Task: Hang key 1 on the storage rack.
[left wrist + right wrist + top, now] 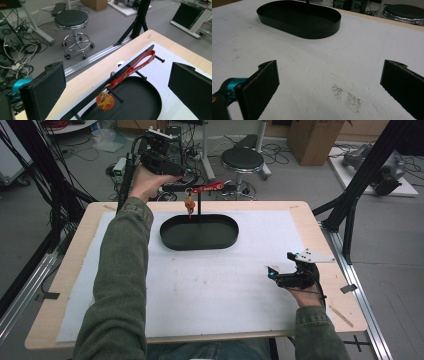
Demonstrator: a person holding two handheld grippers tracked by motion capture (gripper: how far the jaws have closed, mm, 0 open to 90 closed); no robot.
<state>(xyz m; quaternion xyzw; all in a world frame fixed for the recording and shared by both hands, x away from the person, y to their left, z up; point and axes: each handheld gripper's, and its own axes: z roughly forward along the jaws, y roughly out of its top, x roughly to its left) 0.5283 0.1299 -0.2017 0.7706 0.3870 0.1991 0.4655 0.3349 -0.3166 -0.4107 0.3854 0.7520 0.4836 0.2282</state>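
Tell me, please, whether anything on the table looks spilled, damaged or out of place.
Only a patch of dark specks soils the white mat, between the right gripper's open jaws. The red keychain hangs properly on the stand's pegs over the black tray.

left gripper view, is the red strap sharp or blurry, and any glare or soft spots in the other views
Left gripper view: the red strap and orange charm are sharp, the near jaws slightly soft. Right gripper view: even light, no glare on the black tray. High view: coarse and soft overall, with a dim floor behind the table.
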